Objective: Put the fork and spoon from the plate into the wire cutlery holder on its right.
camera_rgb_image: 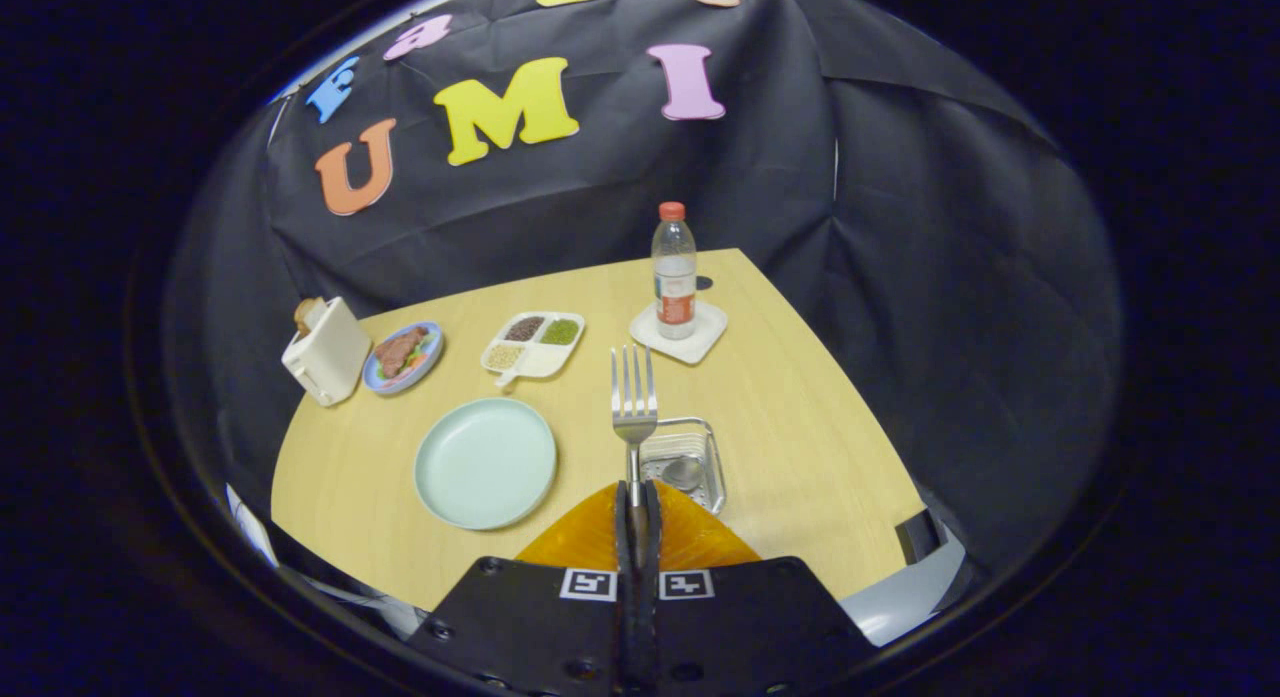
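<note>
My gripper is shut on the handle of a silver fork, which sticks straight out ahead of the fingers with its tines up and away from me. I am high above the table. The wire cutlery holder sits on the table below, just right of the fork, and the bowl of a spoon rests inside it. A pale green plate lies left of the holder with nothing on it.
A water bottle stands on a white coaster beyond the holder. A white divided tray of grains, a small blue plate of food and a white toaster line the far left. The wooden table's edge runs close below me.
</note>
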{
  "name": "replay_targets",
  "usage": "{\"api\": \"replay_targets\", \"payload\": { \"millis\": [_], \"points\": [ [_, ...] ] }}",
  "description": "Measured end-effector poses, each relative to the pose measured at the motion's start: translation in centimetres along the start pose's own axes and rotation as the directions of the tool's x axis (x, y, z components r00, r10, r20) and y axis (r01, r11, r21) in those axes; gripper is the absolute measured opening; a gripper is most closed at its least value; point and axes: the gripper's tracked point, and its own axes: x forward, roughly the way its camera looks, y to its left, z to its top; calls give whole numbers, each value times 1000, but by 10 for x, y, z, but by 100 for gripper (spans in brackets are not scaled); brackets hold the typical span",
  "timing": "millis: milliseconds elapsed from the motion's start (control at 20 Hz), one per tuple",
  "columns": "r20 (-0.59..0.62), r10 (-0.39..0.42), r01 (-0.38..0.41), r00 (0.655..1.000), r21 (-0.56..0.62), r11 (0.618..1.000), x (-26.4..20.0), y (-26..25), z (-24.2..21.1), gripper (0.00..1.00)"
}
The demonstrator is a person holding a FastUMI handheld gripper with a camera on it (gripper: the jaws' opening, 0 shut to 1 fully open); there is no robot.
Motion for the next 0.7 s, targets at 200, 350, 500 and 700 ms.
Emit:
{"api": "replay_targets", "payload": {
  "millis": [200,350,500,700],
  "points": [
    [-66,-27,27,997,0,1000,23,-22,-18,2],
    [-101,-26,27,995,8,1000,34,-26,-26,4],
    [-97,-12,12,995,0,1000,33,-23,-27,4],
    [-37,-21,20,999,-1,1000,31,-24,-10,11]
  ]
}}
